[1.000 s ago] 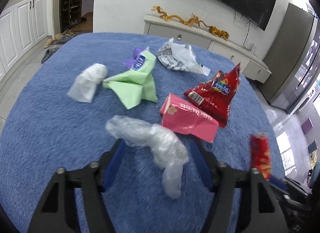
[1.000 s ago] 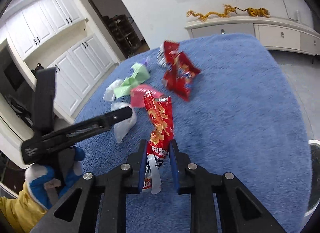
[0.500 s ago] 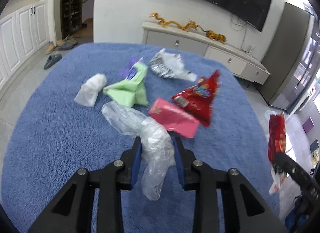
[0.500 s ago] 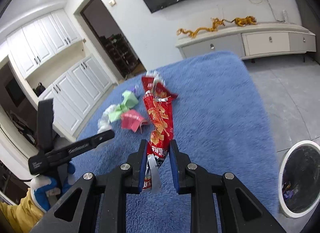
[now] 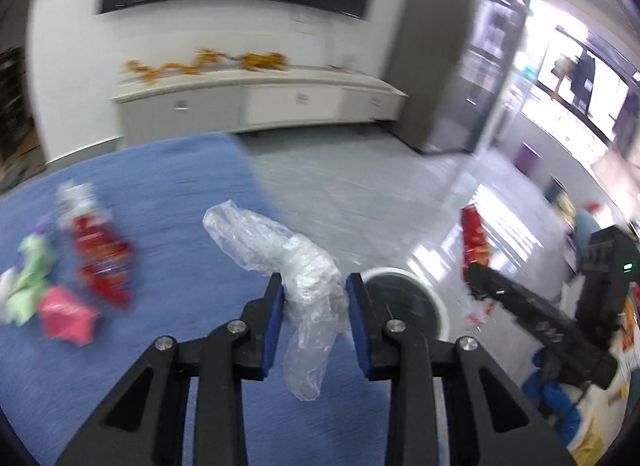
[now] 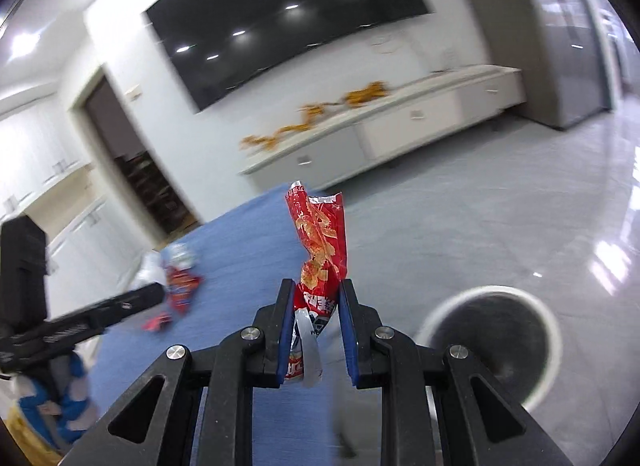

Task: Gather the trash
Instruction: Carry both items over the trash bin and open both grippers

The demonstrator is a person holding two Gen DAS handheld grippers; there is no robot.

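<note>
A crumpled clear plastic bag (image 5: 304,286) is clamped in the left tongs (image 5: 315,298); a red snack wrapper (image 6: 320,258) is clamped in the right tongs (image 6: 316,306). A white-rimmed bin (image 6: 540,318) is seen just right of them.

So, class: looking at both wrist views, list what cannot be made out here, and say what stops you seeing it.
- Inside of the white-rimmed bin: right wrist view, dark and motion-blurred; in the left wrist view the left gripper and the clear plastic bag partly cover it.
- Print on the trash left on the blue rug: left wrist view, blurred.
- Lower end of the red snack wrapper: hidden between the fingers of the right gripper.
</note>
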